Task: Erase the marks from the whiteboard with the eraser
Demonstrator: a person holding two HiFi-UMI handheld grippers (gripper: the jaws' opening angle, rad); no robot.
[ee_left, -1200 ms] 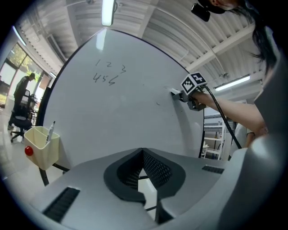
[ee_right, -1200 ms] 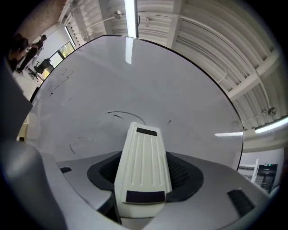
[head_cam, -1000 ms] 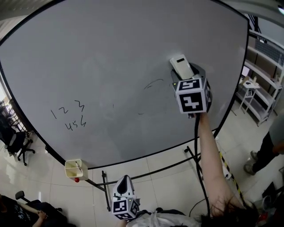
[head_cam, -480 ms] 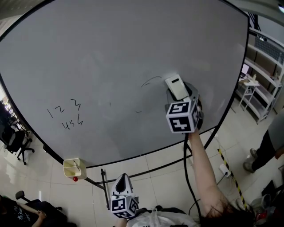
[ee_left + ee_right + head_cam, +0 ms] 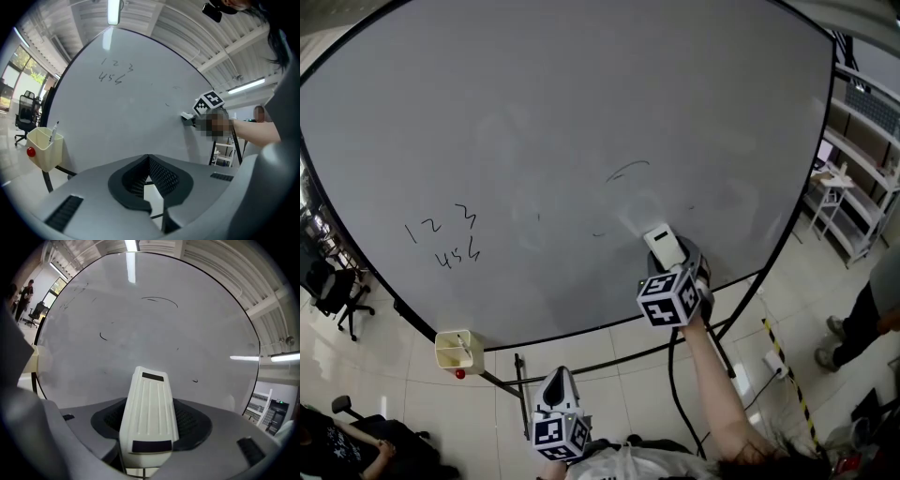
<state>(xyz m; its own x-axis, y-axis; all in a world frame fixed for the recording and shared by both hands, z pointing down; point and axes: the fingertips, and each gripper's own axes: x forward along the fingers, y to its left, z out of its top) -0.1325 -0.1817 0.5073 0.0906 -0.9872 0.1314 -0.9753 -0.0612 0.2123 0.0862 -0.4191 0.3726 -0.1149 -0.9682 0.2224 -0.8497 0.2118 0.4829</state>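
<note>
Down the board over the last second, the right gripper [image 5: 672, 270] is now sitting near the lower right edge of the large pale grey whiteboard with its thin black frame [image 5: 534, 103], well below the spot it occupied earlier, while the left gripper [image 5: 563, 382] is staying low by the person's body. The right fingers [image 5: 192, 420] are clamping the single cream-white ribbed plastic eraser [image 5: 666, 247], which is pressing against the board just below one long curved black arc [image 5: 626, 170] and to the right of one short black dash [image 5: 598, 233]. The left gripper view is showing the left fingers [image 5: 161, 176] closed together at their tips with nothing between them. Two rows of handwritten black numerals are staying on the left of the board, three in the upper row [image 5: 441, 225] and three in the lower row [image 5: 457, 256], well apart from the eraser. One cream plastic tray [image 5: 459, 350] is hanging at the board's lower left edge, holding one marker [image 5: 53, 131], with one small red ball [image 5: 460, 373] just beneath it. The board is standing on black metal legs [image 5: 521, 403] over a glossy pale tiled floor [image 5: 619, 366]. One black office chair [image 5: 333, 295] is standing at the left, white metal shelving [image 5: 853, 187] is lining the right wall, and one person [image 5: 874, 305] is standing near it.
</note>
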